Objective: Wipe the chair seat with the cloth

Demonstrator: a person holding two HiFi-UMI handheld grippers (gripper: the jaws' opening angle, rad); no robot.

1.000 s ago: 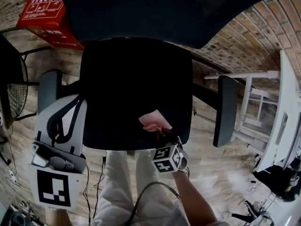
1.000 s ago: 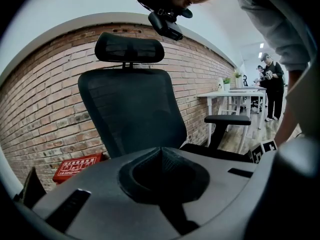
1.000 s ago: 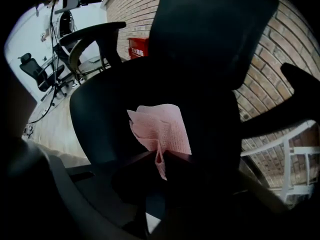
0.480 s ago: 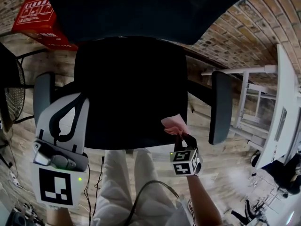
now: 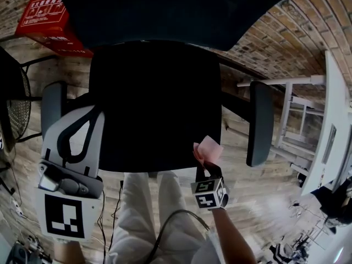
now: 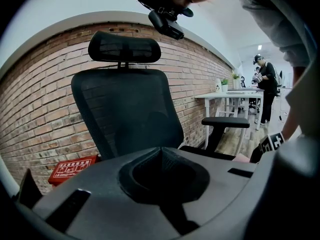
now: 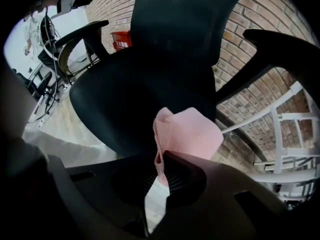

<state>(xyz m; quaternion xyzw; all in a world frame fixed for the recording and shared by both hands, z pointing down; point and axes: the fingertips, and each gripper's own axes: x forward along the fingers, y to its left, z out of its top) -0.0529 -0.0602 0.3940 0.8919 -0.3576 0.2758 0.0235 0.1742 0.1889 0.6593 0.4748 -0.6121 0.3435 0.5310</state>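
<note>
The cloth [image 5: 207, 149], pink and crumpled, shows in the head view at the front right corner of the black chair seat [image 5: 154, 103], pinched in the right claw [image 5: 204, 168]; whether it touches the seat cannot be told. The left claw [image 5: 88, 117] hangs over the seat's front left edge, beside the left armrest [image 5: 53, 106]. The right armrest [image 5: 258, 122] stands just beyond the cloth, and the backrest [image 5: 181, 10] fills the top. A red box [image 5: 47, 21] lies on the wooden floor [image 5: 258, 202] behind the chair, and a white worktop [image 5: 333, 120] runs down the right. The person's light trousers [image 5: 148, 213] are just below the seat.

In the left gripper view, the left claw [image 6: 160, 151] is clenched on nothing. Past it rise the mesh backrest [image 6: 125, 109] and the headrest [image 6: 125, 46] against a brick wall [image 6: 35, 114], with the red box [image 6: 70, 169] low on the left. An armrest [image 6: 225, 122] juts out at the right, the white worktop [image 6: 235, 95] beyond it.

In the right gripper view, the right claw [image 7: 159, 159] grips the cloth [image 7: 187, 131], which stands up from the jaws before the seat [image 7: 130, 99]. An armrest [image 7: 280, 44] arches over at the right.
</note>
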